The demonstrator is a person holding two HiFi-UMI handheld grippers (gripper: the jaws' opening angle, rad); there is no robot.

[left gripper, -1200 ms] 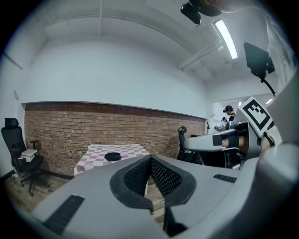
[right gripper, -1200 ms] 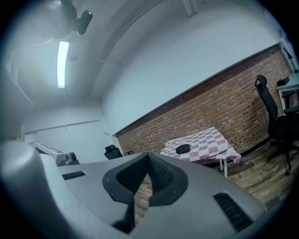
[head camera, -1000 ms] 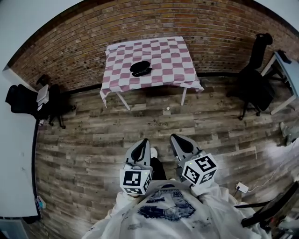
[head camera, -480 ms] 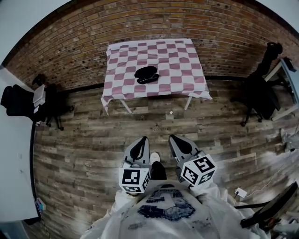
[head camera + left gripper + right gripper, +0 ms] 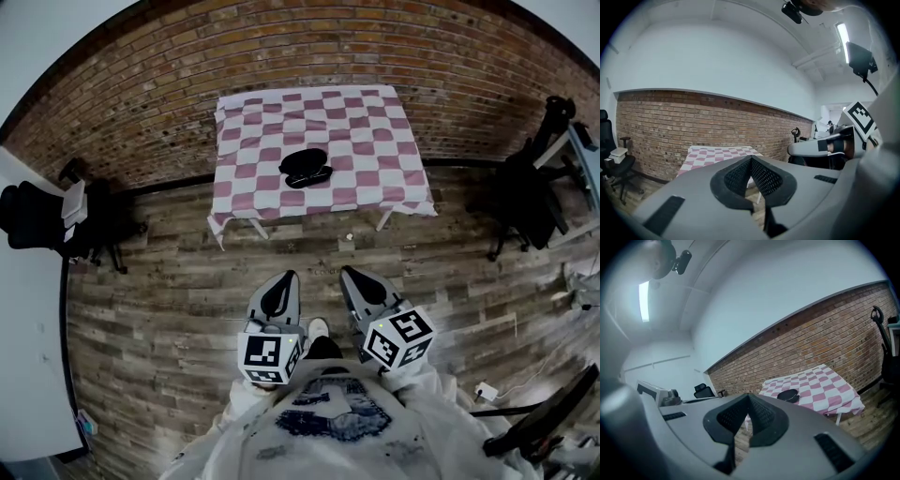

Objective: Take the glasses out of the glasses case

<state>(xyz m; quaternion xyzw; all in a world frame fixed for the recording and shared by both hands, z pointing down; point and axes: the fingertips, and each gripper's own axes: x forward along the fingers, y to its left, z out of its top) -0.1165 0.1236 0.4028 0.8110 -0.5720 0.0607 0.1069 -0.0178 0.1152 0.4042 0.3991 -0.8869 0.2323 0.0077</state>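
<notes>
A black glasses case (image 5: 306,167) lies closed on the pink-and-white checkered table (image 5: 375,122) by the brick wall. It also shows in the right gripper view as a dark case (image 5: 789,395) on that table (image 5: 825,385). My left gripper (image 5: 285,278) and right gripper (image 5: 352,274) are held side by side over the wooden floor, well short of the table. Both point at it, shut, with nothing in them. In the left gripper view the left gripper (image 5: 751,160) stands before the table (image 5: 712,153), and the case is hidden. The right gripper (image 5: 749,397) has its pads together.
A brick wall (image 5: 141,103) runs behind the table. Black office chairs stand at the left (image 5: 37,216) and right (image 5: 525,197). A white desk (image 5: 28,337) lines the left side. A power strip (image 5: 485,392) lies on the floor at the right.
The table and case have come nearer and lower in the head view as I walk toward them. Both grippers keep their pose and stay shut.
</notes>
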